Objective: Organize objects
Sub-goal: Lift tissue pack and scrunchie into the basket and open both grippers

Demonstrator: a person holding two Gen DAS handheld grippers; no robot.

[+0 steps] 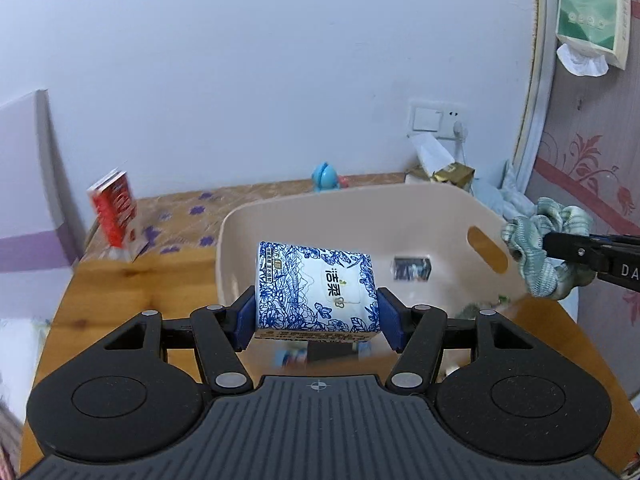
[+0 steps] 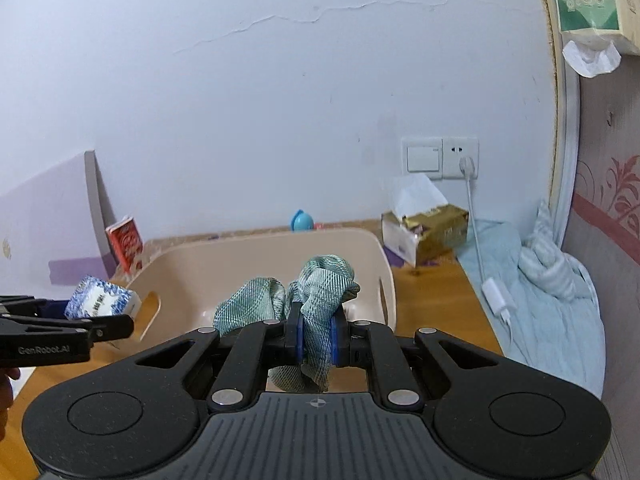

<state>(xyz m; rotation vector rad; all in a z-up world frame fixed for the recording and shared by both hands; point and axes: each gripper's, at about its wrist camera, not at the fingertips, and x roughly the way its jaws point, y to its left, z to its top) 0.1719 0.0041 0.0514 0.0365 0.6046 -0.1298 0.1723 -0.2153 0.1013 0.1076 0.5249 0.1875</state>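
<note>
My left gripper (image 1: 316, 316), matt black plastic with blue pads and bright metal pivot pins, clamped a tissue pack (image 1: 316, 288) whose glossy film wrapper carried a blue-and-white floral print. My right gripper (image 2: 316, 336), of the same matt plastic, pinched a soft woven cloth (image 2: 316, 292) in a green check. Both hung over a smooth beige plastic basket (image 1: 320, 216) with a satin sheen. The desk (image 1: 120, 284) showed varnished wood grain. At its far left edge a glossy red carton (image 1: 114, 208) stood; at the far right corner, a shiny gold-foil box (image 2: 436, 228).
</note>
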